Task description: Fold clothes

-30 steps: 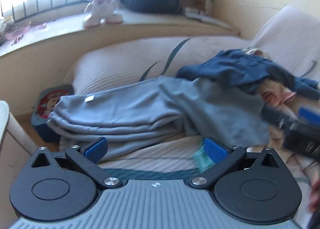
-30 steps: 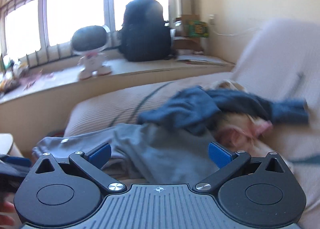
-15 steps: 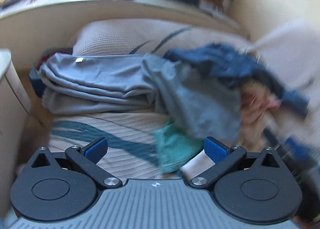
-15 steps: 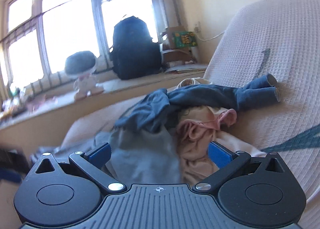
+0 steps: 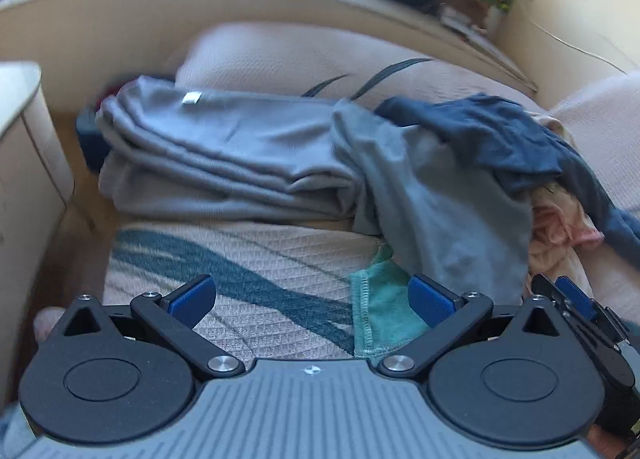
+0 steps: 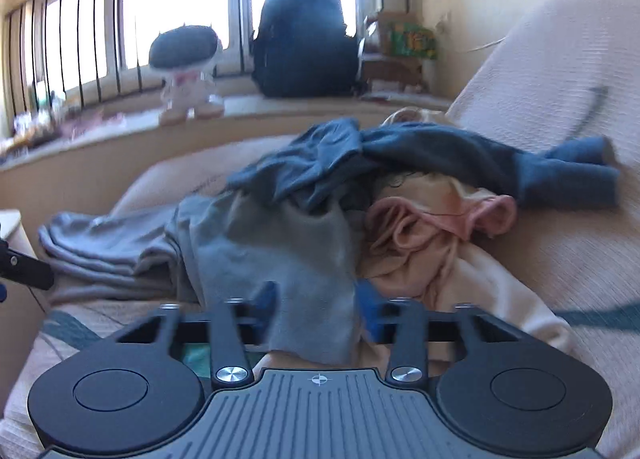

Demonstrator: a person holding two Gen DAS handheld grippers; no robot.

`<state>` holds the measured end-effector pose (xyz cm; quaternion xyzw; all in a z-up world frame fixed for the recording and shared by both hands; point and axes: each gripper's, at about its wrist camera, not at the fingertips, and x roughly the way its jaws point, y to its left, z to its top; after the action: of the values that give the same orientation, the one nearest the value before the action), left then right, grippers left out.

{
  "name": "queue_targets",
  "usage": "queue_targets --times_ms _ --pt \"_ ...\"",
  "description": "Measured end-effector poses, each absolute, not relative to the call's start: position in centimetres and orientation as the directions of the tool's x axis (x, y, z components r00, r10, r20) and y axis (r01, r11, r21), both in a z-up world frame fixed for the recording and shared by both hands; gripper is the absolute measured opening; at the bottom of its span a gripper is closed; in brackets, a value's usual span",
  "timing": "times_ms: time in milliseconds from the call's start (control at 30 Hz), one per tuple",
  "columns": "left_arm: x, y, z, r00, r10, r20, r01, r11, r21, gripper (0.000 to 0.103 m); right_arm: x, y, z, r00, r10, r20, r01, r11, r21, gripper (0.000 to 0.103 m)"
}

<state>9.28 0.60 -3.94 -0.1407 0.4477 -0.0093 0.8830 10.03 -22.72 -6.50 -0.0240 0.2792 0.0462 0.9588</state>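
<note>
A heap of clothes lies on the sofa: a folded grey garment (image 5: 224, 155), a loose grey-blue shirt (image 6: 280, 243) hanging toward me, a dark blue top (image 6: 420, 155), a pink and cream piece (image 6: 436, 231) and a teal cloth (image 5: 384, 307). My right gripper (image 6: 316, 307) has its jaws closing, and the lower edge of the grey-blue shirt hangs between the blurred blue pads. My left gripper (image 5: 312, 299) stands open over the patterned sofa cover, its right fingertip (image 5: 430, 299) over the teal cloth. The right gripper (image 5: 576, 303) shows at the left wrist view's right edge.
The sofa backrest (image 6: 560, 71) rises at the right. A window ledge behind holds a dark backpack (image 6: 304, 39), a toy figure (image 6: 184, 71) and boxes (image 6: 412, 39). A pale cabinet (image 5: 24, 147) stands left of the sofa.
The right gripper's jaws went from wide apart to narrow around the grey-blue shirt's edge, and it dropped toward the heap. The left gripper sank and rolled, closer to the teal cloth.
</note>
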Motion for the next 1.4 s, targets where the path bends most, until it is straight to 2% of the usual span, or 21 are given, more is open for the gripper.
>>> queue_targets --times_ms 100,233,300,433,567,633,667,700,767,833,933,1100,1300,1400 --pt "9.8 0.5 -5.1 0.597 -0.115 -0.794 -0.101 0.971 -0.216 0.103 12.1 -23.3 -6.7 0.832 0.054 -0.552 -0.087 0.996 -0.033 0.036" --pt "10.7 1.2 -6.9 0.527 -0.225 -0.819 -0.103 0.94 -0.325 0.103 14.3 -23.5 -7.2 0.828 0.027 -0.56 -0.06 0.997 -0.041 0.036" --pt "11.1 1.3 -7.8 0.495 -0.193 -0.847 -0.147 0.942 -0.301 0.103 14.8 -23.4 -7.2 0.826 0.021 -0.564 -0.05 0.998 -0.037 0.036" --pt "11.5 0.7 -8.3 0.487 -0.019 -0.873 -0.198 0.971 -0.132 0.103 15.7 -22.9 -7.7 0.807 0.022 -0.59 -0.062 0.997 -0.049 0.036" --pt "11.3 1.1 -8.1 0.506 -0.024 -0.862 -0.192 0.971 -0.139 0.103 16.9 -22.6 -8.6 0.78 0.022 -0.625 -0.071 0.996 -0.054 0.035" --pt "11.1 1.8 -8.2 0.512 -0.043 -0.858 -0.192 0.968 -0.163 0.103 17.0 -22.3 -8.7 0.776 0.021 -0.63 -0.076 0.995 -0.06 0.014" --pt "11.1 2.0 -8.2 0.518 -0.056 -0.854 -0.193 0.965 -0.18 0.103 16.9 -22.3 -8.6 0.779 0.023 -0.626 -0.075 0.995 -0.058 0.012" --pt "11.0 2.3 -8.2 0.527 -0.07 -0.847 -0.193 0.961 -0.199 0.102 16.7 -22.2 -8.4 0.787 0.024 -0.616 -0.074 0.996 -0.055 0.006" --pt "11.0 2.7 -8.1 0.544 -0.075 -0.835 -0.199 0.956 -0.216 0.093 15.9 -22.1 -8.0 0.806 0.036 -0.59 -0.079 0.996 -0.048 0.005" --pt "10.8 2.3 -7.6 0.561 -0.045 -0.827 -0.187 0.966 -0.179 0.093 15.3 -21.9 -7.7 0.81 0.049 -0.585 -0.089 0.995 -0.04 0.005" --pt "10.5 2.1 -6.6 0.59 0.006 -0.808 -0.174 0.978 -0.119 0.103 14.3 -21.6 -7.0 0.813 0.094 -0.575 -0.123 0.992 -0.011 0.005" --pt "10.1 2.5 -5.4 0.583 0.028 -0.812 -0.166 0.983 -0.085 0.103 11.4 -19.8 -5.7 0.797 0.225 -0.561 -0.235 0.97 0.055 0.004" --pt "9.2 3.3 -4.7 0.572 0.017 -0.82 -0.141 0.987 -0.078 0.103 4.6 -15.3 -6.6 0.62 0.47 -0.628 -0.487 0.858 0.16 0.004" --pt "8.5 3.6 -4.2 0.6 0.028 -0.799 -0.135 0.989 -0.067 0.103 1.7 -14.1 -7.5 0.532 0.523 -0.666 -0.557 0.809 0.191 0.004"
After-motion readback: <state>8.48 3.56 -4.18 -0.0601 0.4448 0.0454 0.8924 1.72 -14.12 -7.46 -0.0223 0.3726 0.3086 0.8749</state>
